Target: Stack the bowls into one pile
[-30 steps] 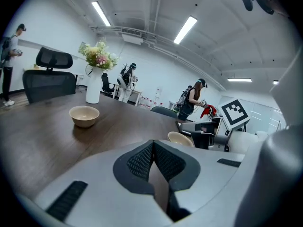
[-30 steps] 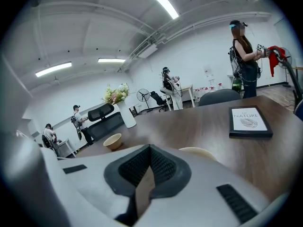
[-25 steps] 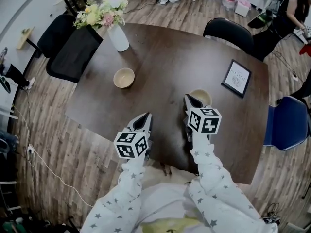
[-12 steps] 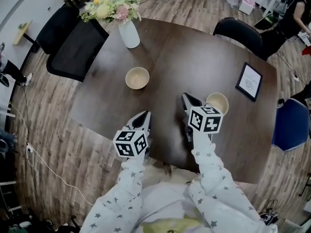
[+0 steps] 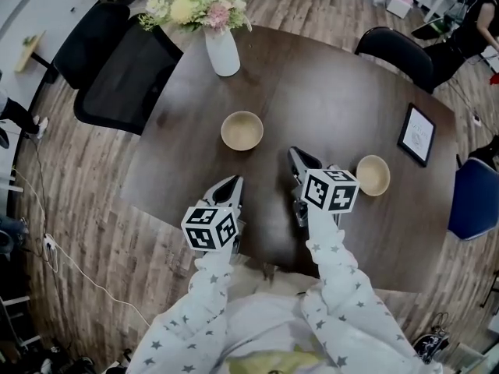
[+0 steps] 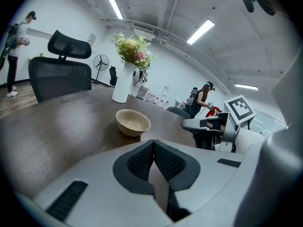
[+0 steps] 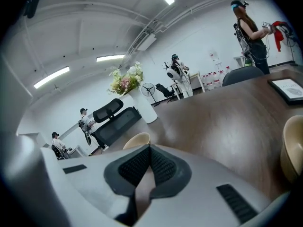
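While both bowls stand apart on the dark wooden worktop, neither one is held. The left gripper hovers over the near edge of the worktop, its jaws clenched together with nothing between them; the left gripper view shows the ribbed pads meeting at the tip. The right gripper hangs beside it, a little further over the worktop, and its jaws are likewise pressed together on nothing.

One tan bowl stands upright and empty ahead of the left gripper, between the gripper tips and a white vase of flowers at the far left of the worktop. The second bowl stands upright to the right of the right gripper, near its marker cube in the head view and well apart from the tan bowl. In the right gripper view only its rim shows at the right edge.

A framed card lies flat near the worktop's right edge, beyond the second bowl. A black chair stands at the left side, and a blue chair at the right.
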`<state>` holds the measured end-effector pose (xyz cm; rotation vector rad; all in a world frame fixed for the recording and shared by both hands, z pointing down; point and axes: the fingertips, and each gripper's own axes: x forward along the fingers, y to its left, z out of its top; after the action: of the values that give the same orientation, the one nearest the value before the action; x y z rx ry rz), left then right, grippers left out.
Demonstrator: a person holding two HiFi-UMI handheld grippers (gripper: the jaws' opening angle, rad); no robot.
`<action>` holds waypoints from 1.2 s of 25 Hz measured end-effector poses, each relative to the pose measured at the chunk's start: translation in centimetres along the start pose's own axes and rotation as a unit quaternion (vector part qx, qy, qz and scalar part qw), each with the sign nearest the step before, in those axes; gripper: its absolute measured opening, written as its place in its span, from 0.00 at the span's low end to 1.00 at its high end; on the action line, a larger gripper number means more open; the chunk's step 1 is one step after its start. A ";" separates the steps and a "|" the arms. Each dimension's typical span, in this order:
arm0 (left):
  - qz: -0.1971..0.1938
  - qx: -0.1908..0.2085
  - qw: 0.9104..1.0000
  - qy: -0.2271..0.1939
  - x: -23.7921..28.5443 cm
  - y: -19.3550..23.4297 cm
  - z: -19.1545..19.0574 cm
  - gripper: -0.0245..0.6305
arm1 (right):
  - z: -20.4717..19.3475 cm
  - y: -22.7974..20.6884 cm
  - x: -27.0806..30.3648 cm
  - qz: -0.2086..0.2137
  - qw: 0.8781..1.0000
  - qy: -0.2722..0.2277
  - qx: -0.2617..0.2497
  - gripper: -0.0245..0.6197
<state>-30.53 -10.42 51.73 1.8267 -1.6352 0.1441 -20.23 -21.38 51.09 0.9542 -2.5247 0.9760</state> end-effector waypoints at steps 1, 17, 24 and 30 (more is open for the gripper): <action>-0.002 0.001 1.000 0.002 0.1 0.5 0.1 0.07 | -0.1 0.2 0.4 0.000 1.000 -0.002 0.005 0.07; -0.005 -0.008 1.000 0.012 2.1 4.8 1.8 0.07 | -0.3 3.4 6.9 0.033 0.998 0.010 0.048 0.09; 0.009 -0.001 1.000 0.014 3.3 5.6 2.3 0.07 | -0.1 2.2 10.3 -0.006 0.998 0.011 0.055 0.28; 0.018 -0.010 1.000 0.019 3.2 6.2 1.8 0.07 | -1.2 2.1 11.7 -0.014 0.996 0.022 0.083 0.29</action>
<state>-36.20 -14.01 54.43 1.7703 -1.6391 0.1766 -30.40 -25.04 56.32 0.9999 -2.4176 1.1990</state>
